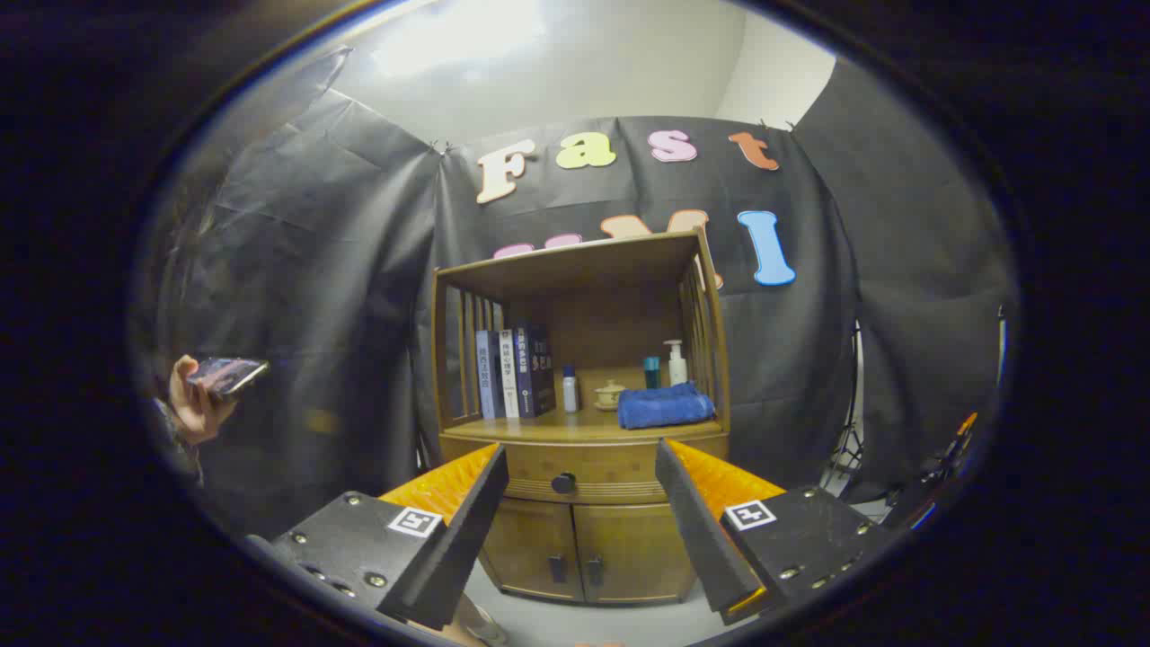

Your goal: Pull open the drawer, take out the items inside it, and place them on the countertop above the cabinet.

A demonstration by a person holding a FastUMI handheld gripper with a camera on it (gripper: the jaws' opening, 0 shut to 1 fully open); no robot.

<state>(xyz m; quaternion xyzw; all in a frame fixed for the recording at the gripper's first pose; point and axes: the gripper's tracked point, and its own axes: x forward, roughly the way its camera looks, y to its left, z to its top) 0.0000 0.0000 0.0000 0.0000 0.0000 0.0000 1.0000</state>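
A wooden cabinet (579, 422) stands against the booth wall, its drawer (575, 481) shut — knob (563, 483) centred between the gripper (579, 481), jaws spread wide and empty, lined up for the pull.

Dim booth, overhead ceiling glare, fisheye-warped edges.

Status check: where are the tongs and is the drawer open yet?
Tongs open, holding nothing, short of the cabinet. Drawer shut, its knob showing between the fingers. Nothing in the path.
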